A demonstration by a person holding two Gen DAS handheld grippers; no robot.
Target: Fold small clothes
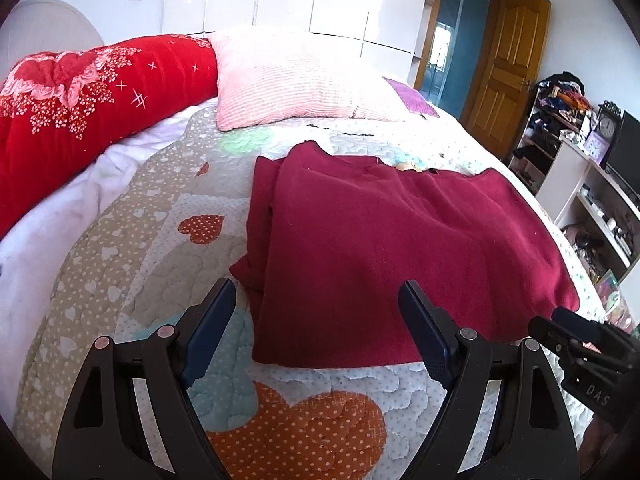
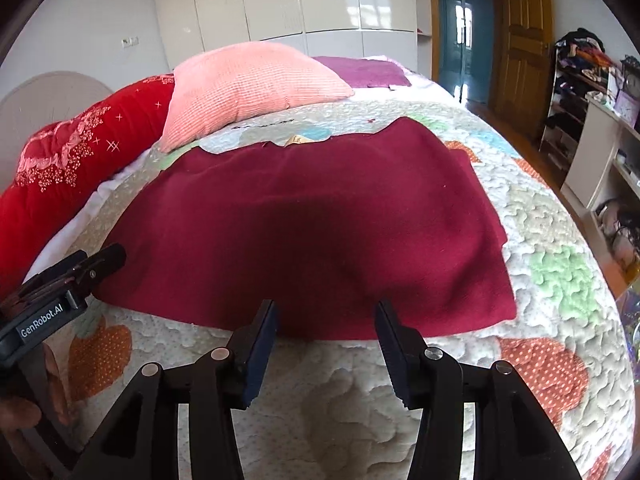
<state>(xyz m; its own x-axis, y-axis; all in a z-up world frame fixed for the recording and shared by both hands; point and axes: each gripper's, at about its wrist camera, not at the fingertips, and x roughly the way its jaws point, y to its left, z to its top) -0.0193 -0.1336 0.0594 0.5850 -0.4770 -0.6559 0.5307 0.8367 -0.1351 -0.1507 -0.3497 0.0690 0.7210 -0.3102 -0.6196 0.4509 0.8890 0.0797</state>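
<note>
At the bottom of the left wrist view, the left gripper (image 1: 316, 300) has its two dark fingers spread wide and holds nothing; its tips hang over the near left corner of a dark red garment (image 1: 400, 248). At the bottom of the right wrist view, the right gripper (image 2: 326, 320) is also spread with nothing between its fingers, its tips at the near hem of the same garment (image 2: 320, 232). Each gripper shows in the other's picture: the right one pokes in at the lower right edge of the left view, close to the garment's near right corner, and the left one enters at the lower left edge of the right view, near the garment's left corner. The garment lies flat in the middle of both frames on a quilt (image 1: 248, 408) patterned with orange dotted hearts; along its left side in the left view a layer is folded over on itself. Beyond it, toward the top of the frames, a pink pillow (image 2: 248, 88) rests on the quilt, with a red flowered blanket (image 1: 88, 104) bunched in the upper left. A wooden door (image 1: 508, 64) stands open in the upper right, and cluttered shelves (image 1: 560, 120) line the right edge.
</note>
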